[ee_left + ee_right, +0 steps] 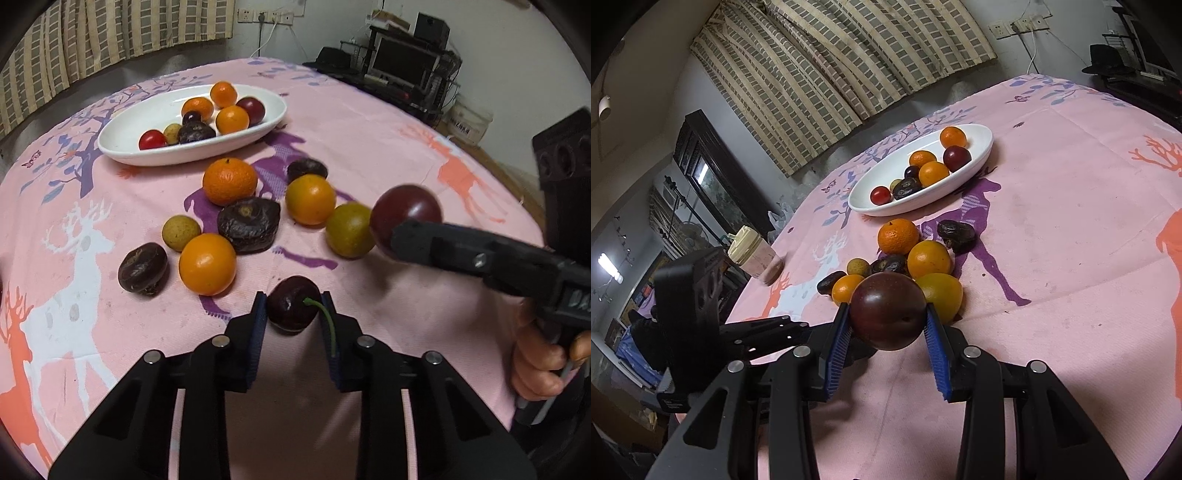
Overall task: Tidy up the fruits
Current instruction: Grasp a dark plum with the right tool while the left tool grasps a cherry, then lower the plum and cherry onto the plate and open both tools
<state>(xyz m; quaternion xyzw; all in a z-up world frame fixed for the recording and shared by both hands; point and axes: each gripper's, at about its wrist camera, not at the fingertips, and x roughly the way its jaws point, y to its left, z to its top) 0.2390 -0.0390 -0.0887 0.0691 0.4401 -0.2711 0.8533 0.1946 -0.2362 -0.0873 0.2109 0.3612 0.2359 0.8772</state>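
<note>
On a pink-clothed desk [369, 122], the left hand-held gripper [293, 314] pinches a stemmed cherry [291, 304] at cloth level while the right hand-held gripper [888, 319] grips a plum [888, 310] above the loose pile, both fruits apparently bound for the dish [147, 114] beyond, already part-filled.

Dim indoor light, soft shadows, fisheye-bent edges, slight motion blur.

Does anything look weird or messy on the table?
Nothing is spilled or broken. Lots of fruit still sits loose on the pink cloth instead of in the white dish. The left claw grips a cherry; the right claw grips a plum.
</note>
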